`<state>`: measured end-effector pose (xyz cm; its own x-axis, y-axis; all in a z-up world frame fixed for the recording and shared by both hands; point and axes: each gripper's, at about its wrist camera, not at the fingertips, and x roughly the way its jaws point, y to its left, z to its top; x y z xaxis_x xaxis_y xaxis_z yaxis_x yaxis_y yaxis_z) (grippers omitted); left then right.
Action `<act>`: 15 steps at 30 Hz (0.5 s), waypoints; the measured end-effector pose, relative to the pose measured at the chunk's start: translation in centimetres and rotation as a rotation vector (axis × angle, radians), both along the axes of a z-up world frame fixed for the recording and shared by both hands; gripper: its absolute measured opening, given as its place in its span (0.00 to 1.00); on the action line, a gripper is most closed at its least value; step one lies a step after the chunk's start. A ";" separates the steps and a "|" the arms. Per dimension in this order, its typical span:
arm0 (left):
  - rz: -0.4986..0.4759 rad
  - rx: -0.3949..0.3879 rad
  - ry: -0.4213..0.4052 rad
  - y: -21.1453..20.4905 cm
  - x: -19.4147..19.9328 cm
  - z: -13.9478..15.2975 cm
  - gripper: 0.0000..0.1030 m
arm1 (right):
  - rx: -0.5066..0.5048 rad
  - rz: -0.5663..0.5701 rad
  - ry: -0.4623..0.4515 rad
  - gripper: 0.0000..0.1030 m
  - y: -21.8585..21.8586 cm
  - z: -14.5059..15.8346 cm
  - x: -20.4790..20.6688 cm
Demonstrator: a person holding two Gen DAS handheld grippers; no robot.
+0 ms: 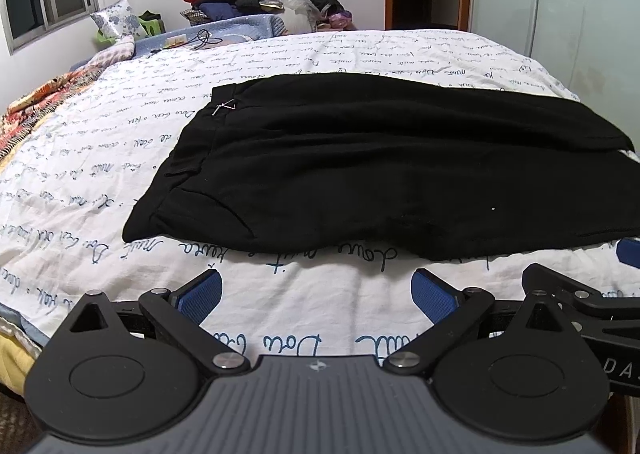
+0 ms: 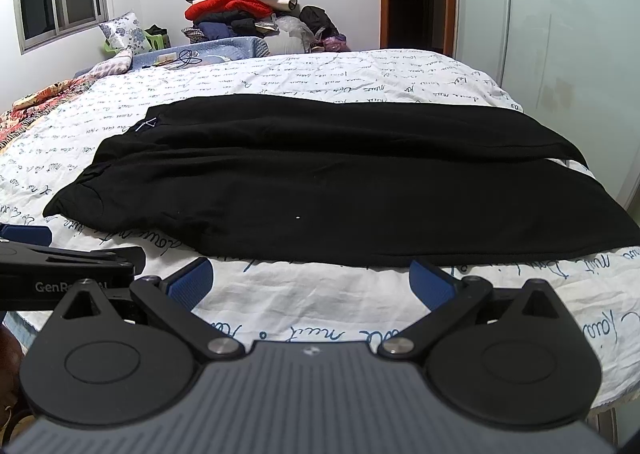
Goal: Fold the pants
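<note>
Black fabric is all there is to work with here: the pants lie flat across the bed, waistband toward the left, legs running off to the right, one leg lying a little behind the other. Both tools hover just short of the near edge, touching nothing. The left hand-held gripper has its blue pads spread wide, and the right hand-held gripper is equally wide, with white script-printed sheet showing between its fingers. The pants look only laid out, so the step in hand is probably the first grasp. To do it well, each tool should slide its lower finger under the near hem while missing the sheet, which is loose and could be pinched along with it. Taking the cloth at two well-separated spots, waist side and leg side, should keep the fold line straight. Dark cloth hides its layers, so a shallow bite may catch only the top one.
</note>
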<state>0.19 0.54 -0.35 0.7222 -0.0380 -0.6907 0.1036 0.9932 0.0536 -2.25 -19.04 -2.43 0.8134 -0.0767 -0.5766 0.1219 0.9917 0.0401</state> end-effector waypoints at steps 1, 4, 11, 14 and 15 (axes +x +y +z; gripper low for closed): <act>-0.001 -0.008 0.002 0.1 0.0 0.0 0.99 | 0.000 -0.001 0.000 1.00 0.0 0.0 0.0; -0.003 -0.012 0.010 0.0 0.2 -0.1 0.99 | 0.003 -0.004 -0.001 1.00 -0.1 0.0 -0.1; -0.009 -0.005 0.019 -0.2 0.2 -0.1 0.99 | 0.000 -0.008 -0.001 1.00 -0.2 0.1 -0.2; -0.012 0.001 0.026 -0.2 0.5 -0.1 0.99 | -0.009 -0.003 -0.007 1.00 -0.1 0.2 -0.1; -0.011 0.005 0.028 -0.2 0.7 -0.2 0.99 | -0.011 -0.001 -0.010 1.00 -0.1 0.2 0.0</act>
<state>0.87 0.32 -0.51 0.7018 -0.0424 -0.7111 0.1165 0.9916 0.0558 -2.25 -19.18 -2.20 0.8189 -0.0840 -0.5677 0.1230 0.9919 0.0306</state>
